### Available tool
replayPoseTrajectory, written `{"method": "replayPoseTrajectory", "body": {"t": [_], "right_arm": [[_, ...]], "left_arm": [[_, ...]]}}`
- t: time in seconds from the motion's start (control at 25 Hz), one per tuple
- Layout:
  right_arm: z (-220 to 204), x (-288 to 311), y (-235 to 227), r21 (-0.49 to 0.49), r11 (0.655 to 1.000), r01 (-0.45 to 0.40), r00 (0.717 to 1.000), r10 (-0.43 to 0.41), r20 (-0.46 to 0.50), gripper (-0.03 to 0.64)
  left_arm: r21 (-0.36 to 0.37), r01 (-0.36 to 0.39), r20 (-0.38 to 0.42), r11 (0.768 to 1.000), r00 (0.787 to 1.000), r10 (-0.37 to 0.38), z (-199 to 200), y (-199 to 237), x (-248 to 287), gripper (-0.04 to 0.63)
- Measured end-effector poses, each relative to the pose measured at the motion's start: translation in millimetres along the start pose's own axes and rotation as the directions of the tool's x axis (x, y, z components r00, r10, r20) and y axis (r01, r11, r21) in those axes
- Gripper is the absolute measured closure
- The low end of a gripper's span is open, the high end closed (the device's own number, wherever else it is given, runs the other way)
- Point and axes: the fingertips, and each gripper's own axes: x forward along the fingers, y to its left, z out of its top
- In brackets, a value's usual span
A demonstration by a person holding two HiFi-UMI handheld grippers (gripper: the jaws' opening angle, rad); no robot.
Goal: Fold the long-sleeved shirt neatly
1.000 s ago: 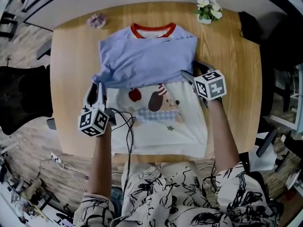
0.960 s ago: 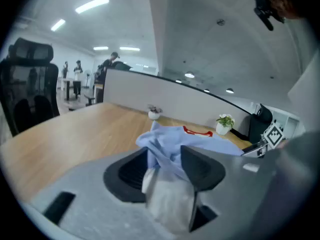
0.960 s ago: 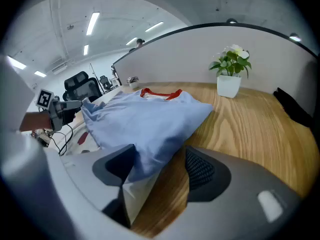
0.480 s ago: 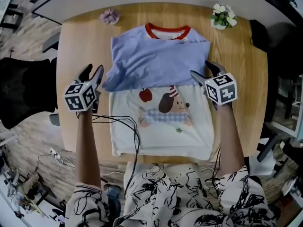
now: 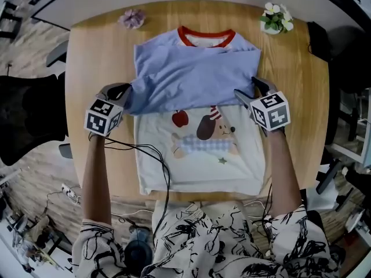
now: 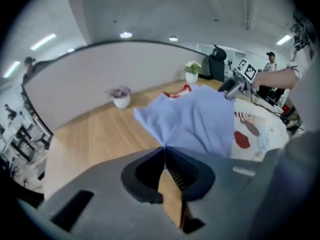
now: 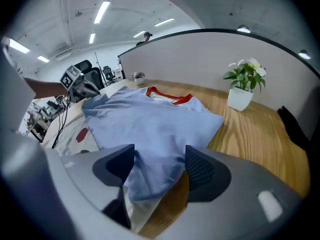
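Wooden table (image 5: 87,57), left gripper (image 6: 164,150) just closed, pinching blue corner of long-sleeved shirt (image 5: 197,68), right gripper (image 7: 157,156) spread astride its opposite edge

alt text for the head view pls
From above, a person folds a long-sleeved shirt on a wooden table: its blue sleeves lie folded across the chest above a cartoon dog print. The left claw, just closed, pinches the blue cloth's left corner; the right claw stands open around its right edge.
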Motion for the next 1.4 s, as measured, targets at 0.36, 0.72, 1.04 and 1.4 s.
{"method": "replayPoseTrajectory", "body": {"t": [0.36,0.72,1.04,1.4], "right_arm": [[-4,-2,-5,0.003,1.0,-0.005,1.0,0.005,0.021,0.284],[-36,-143,17,0.105,0.994,-0.041,0.976,0.018,0.216,0.225],[-139,-223,79,0.144,0.986,0.08,0.972,-0.109,0.209,0.212],[-285,-233,165,0.17,0.973,0.156,0.983,-0.17,0.073,0.201]], "left_arm": [[-0.087,-0.179,0.058,0.98,0.981,0.185,9,46,-5,0.336],[-0.237,-0.082,0.264,0.968,0.953,0.145,-1,-80,-184,0.276],[-0.283,-0.066,0.389,0.957,0.904,0.178,-33,-164,-306,0.273],[-0.23,-0.046,0.332,0.972,0.935,0.123,-129,-244,-292,0.285]]}}
